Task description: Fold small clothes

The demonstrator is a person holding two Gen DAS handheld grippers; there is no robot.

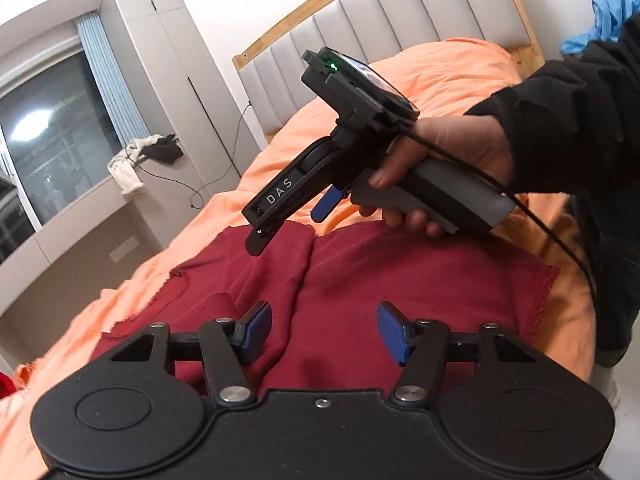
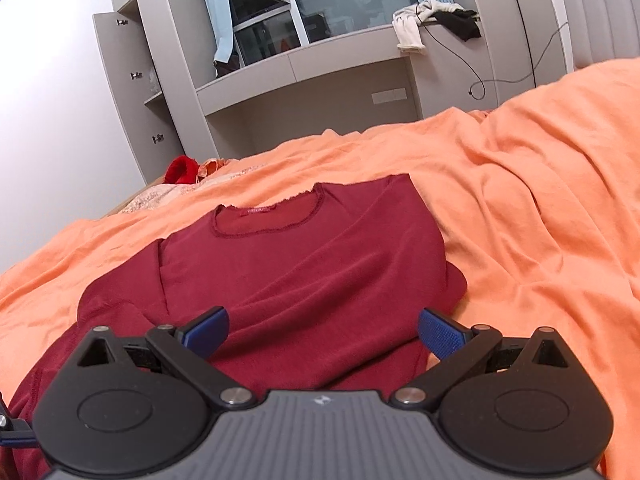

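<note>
here the dark red shirt (image 2: pixel 304 264) lies under both tongs, left (image 1: pixel 324 334) and right (image 2: pixel 323 334), each spread apart, gripping nothing

shirt (image 2: pixel 304 264) on blanket (image 2: pixel 520 208) | headboard (image 1: pixel 360 40) behind | both grippers over shirt

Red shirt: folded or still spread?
Partly folded: the shirt has both sides turned inward, a flap edge runs down its front, neckline still showing at the top.

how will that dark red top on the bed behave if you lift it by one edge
The dark red top looks soft and thin, with draped creases, so it will probably hang limp. Its folded-in side may fall open. On the rumpled orange bedspread, pushing it would likely bunch it.
</note>
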